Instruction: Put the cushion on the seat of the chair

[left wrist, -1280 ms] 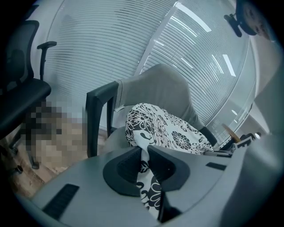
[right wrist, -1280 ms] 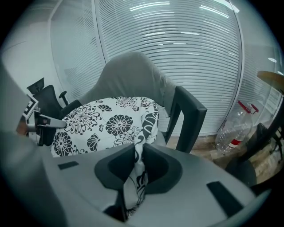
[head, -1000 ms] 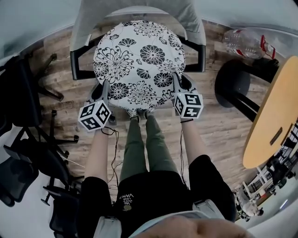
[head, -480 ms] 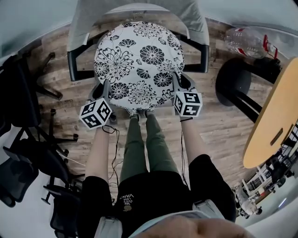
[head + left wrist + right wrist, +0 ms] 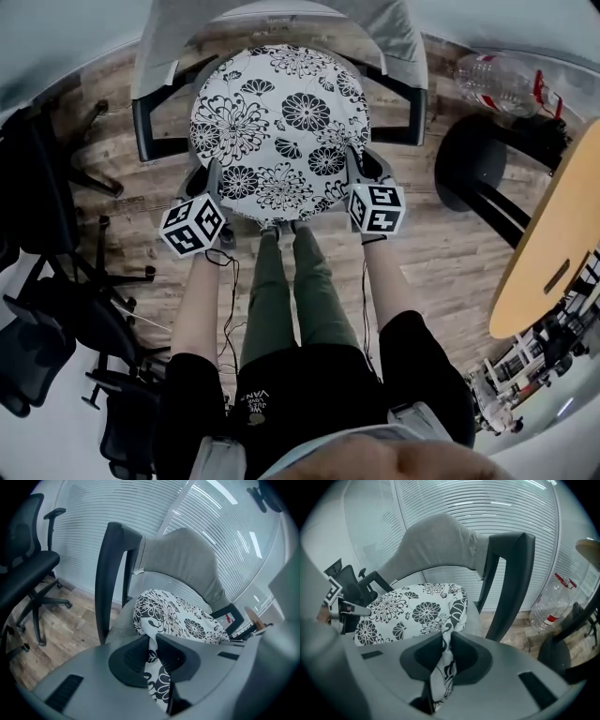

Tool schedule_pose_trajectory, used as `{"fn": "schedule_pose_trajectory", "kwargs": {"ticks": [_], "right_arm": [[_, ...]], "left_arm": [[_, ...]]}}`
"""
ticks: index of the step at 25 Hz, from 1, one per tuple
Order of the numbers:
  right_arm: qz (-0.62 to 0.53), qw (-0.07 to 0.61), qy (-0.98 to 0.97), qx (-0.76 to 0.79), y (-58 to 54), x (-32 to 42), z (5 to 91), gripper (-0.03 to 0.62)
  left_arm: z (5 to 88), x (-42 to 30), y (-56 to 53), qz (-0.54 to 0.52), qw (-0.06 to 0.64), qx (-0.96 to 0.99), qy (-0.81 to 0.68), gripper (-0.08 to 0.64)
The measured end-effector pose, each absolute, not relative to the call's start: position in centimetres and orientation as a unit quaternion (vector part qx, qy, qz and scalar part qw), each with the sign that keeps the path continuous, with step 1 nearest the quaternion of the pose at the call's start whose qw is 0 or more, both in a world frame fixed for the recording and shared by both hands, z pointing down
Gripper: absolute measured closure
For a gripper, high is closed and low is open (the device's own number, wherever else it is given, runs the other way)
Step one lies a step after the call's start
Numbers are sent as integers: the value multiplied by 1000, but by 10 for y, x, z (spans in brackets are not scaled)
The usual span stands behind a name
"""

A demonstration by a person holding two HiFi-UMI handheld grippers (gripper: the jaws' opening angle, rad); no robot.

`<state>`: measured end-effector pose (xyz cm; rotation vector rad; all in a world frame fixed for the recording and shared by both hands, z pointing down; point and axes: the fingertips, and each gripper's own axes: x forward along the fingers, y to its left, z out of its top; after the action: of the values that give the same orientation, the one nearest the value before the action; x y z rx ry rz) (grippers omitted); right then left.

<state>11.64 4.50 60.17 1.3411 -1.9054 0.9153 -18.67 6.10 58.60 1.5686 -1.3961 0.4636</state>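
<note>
Your left tool (image 5: 214, 178) is clenched on the near-left rim of the cushion (image 5: 281, 112). Your right tool (image 5: 354, 167) pinches the near-right rim, with fabric squeezed between each pair of jaws. The cushion lies over the seat of the chair (image 5: 178, 47), between the armrests (image 5: 141, 127), just beyond both tools. Your forearms (image 5: 199, 300) reach forward side by side, tools angled down.

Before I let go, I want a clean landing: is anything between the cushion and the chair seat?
Nothing visible does. The cushion, pinched by the left gripper and right gripper, lies over the chair seat, whose grey edge shows bare.
</note>
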Motion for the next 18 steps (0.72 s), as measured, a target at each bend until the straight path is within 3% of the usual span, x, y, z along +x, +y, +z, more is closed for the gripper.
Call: {"fn": "schedule_pose_trajectory", "kwargs": {"ticks": [5,10,18], "right_arm": [[355,312,-713,518,44,119,606,531],[359,321,-690,540,42,133,610,435],[357,324,-689,541,46,134,610,404]], "left_arm": [[594,-189,61,212,469,634,-578,505],[598,-197,62,218,464,626,-588,446],[598,-211,67,216,458,617,-602,391]]}}
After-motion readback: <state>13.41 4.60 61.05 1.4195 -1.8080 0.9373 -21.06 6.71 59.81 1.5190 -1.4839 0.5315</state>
